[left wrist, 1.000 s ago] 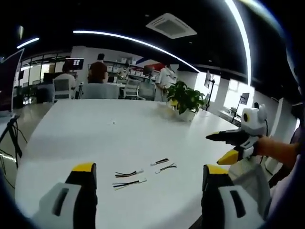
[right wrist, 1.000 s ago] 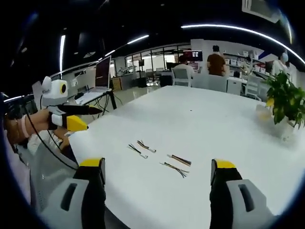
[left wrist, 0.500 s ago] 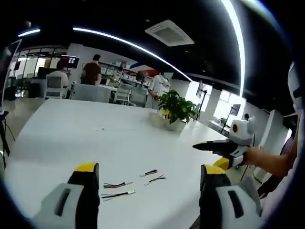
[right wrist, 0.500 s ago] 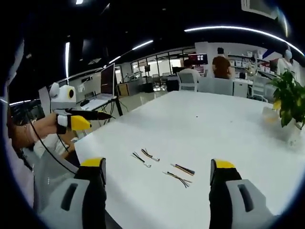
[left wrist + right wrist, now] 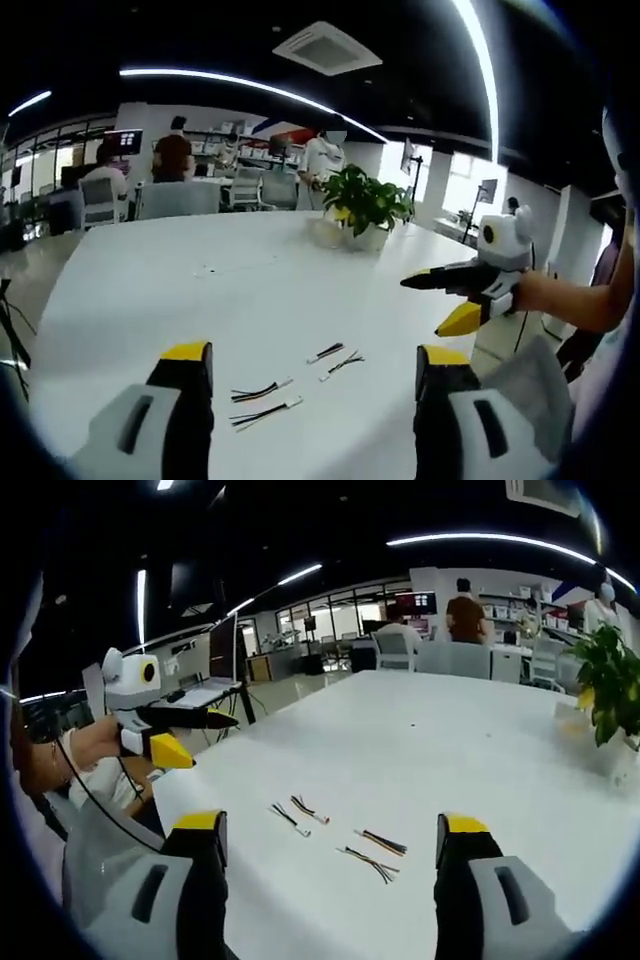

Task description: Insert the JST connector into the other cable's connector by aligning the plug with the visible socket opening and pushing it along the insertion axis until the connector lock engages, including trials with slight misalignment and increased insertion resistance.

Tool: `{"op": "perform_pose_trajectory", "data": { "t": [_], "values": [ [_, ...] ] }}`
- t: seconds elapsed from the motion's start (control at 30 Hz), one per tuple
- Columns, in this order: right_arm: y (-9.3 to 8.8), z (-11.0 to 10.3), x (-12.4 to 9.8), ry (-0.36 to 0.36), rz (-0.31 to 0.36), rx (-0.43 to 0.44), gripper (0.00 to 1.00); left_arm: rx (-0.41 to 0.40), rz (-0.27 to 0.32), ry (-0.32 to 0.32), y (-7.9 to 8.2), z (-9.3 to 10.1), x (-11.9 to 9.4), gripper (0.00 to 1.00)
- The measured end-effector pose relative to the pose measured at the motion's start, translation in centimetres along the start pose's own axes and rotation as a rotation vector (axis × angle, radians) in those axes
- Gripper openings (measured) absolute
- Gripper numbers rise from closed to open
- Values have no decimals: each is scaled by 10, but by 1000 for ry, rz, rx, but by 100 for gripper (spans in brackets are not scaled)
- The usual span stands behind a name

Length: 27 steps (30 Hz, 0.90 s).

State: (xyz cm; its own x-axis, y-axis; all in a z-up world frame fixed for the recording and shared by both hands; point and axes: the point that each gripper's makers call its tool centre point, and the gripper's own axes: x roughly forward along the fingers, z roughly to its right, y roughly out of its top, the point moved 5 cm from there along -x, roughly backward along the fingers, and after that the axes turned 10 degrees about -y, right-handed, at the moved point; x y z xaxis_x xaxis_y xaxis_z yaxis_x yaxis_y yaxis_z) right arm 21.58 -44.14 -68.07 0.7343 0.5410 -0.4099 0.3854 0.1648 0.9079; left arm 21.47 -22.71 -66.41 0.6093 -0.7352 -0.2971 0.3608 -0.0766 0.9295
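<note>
Several short JST cables lie loose on the white table. In the left gripper view one pair sits near the table's front edge and another pair lies a little further in. My left gripper hovers above them, open and holding nothing. My right gripper is held in the air to the right, jaws apart. In the right gripper view the cables show as a left pair and a right pair. My right gripper is open and bare, and the left gripper hangs open at the left.
A potted plant stands further back on the table, also visible as the plant at the right edge. A laptop sits on a stand off the table's left. People sit and stand at desks in the background.
Both views have shifted slightly with the hands. The cables lie where they were, and both grippers stay open and bare above the table.
</note>
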Motion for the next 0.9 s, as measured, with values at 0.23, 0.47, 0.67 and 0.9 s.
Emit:
{"op": "perform_pose_trajectory", "data": {
  "t": [0.23, 0.47, 0.67, 0.9],
  "values": [
    [0, 10, 7, 1, -4, 1, 83, -9, 1, 5, 3, -7, 8, 80],
    [5, 18, 14, -1, 1, -10, 82, 6, 1, 10, 10, -14, 13, 80],
    [8, 19, 19, 10, 0, -10, 81, -88, 107, -30, 24, -20, 15, 80],
    [4, 20, 26, 21, -17, -30, 80, -48, 93, 7, 26, -32, 15, 80]
  ]
}}
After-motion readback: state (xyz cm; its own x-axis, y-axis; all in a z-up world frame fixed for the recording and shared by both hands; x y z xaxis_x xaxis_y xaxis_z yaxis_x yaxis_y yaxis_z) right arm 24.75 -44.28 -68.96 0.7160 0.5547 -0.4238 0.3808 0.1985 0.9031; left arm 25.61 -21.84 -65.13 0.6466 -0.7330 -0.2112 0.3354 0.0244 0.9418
